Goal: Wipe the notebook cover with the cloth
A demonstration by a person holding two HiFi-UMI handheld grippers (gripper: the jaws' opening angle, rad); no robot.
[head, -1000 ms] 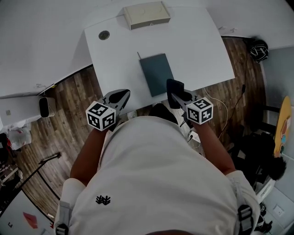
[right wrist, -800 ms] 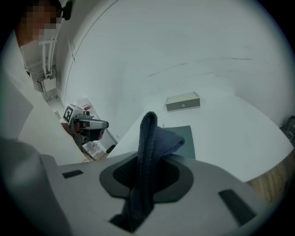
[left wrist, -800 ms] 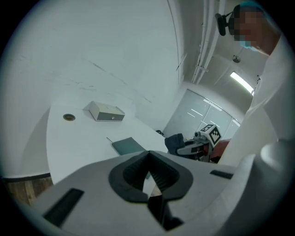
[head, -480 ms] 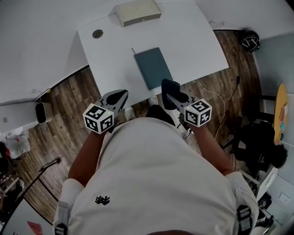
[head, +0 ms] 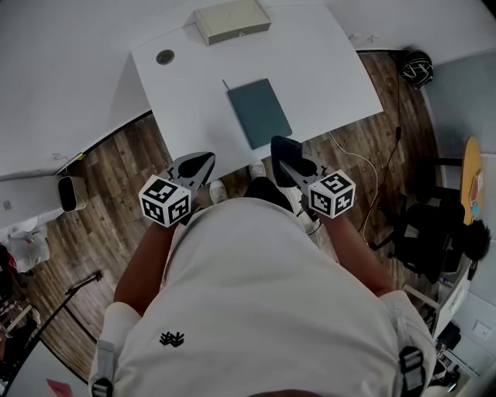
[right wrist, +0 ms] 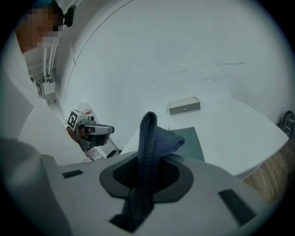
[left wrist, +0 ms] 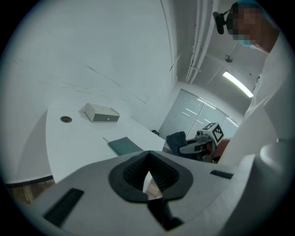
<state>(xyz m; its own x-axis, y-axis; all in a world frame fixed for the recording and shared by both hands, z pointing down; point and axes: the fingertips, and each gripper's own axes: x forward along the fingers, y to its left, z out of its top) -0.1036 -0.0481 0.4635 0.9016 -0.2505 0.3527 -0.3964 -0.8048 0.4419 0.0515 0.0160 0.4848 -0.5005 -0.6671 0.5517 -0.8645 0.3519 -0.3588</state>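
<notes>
A dark teal notebook (head: 260, 112) lies closed on the white table (head: 325, 70), near its front edge. My right gripper (head: 284, 153) hovers just off that edge, below the notebook, shut on a dark blue cloth (right wrist: 150, 143) that sticks up out of its jaws. In the right gripper view the notebook (right wrist: 192, 142) lies just beyond the cloth. My left gripper (head: 201, 163) hangs to the left, over the wooden floor beside the table edge, shut with nothing in it. In the left gripper view the notebook (left wrist: 124, 145) lies ahead, with the cloth (left wrist: 175, 141) to its right.
A flat beige box (head: 231, 21) sits at the table's far edge, behind the notebook. A round cable grommet (head: 165, 56) is at the far left corner. Wooden floor (head: 116, 174) lies on both sides, with cables (head: 353, 167) and a dark chair (head: 434, 233) to the right.
The head view has shifted slightly, so the table sits a little higher and further left. Both grippers stay near the table's front edge, the right one still on the cloth.
</notes>
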